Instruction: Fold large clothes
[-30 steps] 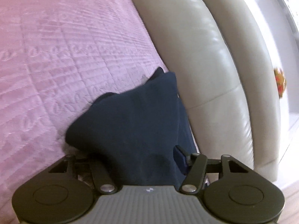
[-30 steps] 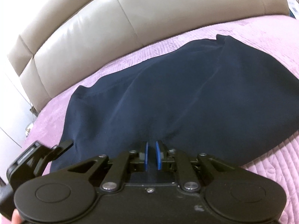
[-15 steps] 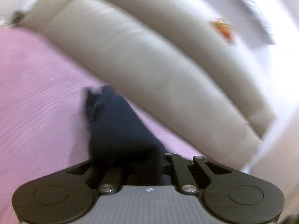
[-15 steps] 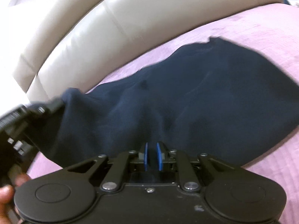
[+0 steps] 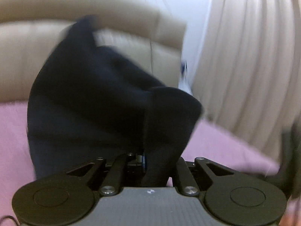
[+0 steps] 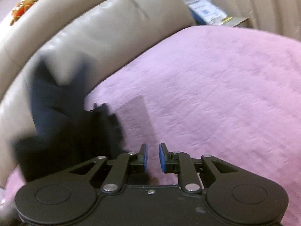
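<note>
The dark navy garment [image 5: 97,101] hangs bunched from my left gripper [image 5: 144,156], which is shut on its cloth and holds it up above the pink quilted bedspread [image 5: 11,131]. The view is blurred by motion. In the right wrist view the garment [image 6: 56,113] hangs at the left in front of the headboard. My right gripper [image 6: 152,158] is open and empty, its blue pads [image 6: 162,156] a little apart over the bare bedspread [image 6: 216,94].
A beige padded leather headboard [image 6: 94,24] runs along the far side of the bed. A pale curtain [image 5: 244,56] hangs at the right. A bedside table with papers [image 6: 208,7] stands past the bed's corner. A red and gold ornament [image 6: 22,9] hangs on the wall.
My right gripper has let go of the garment and opened. My left gripper has swung round and lifted the garment off the bedspread, so it now hangs bunched.
</note>
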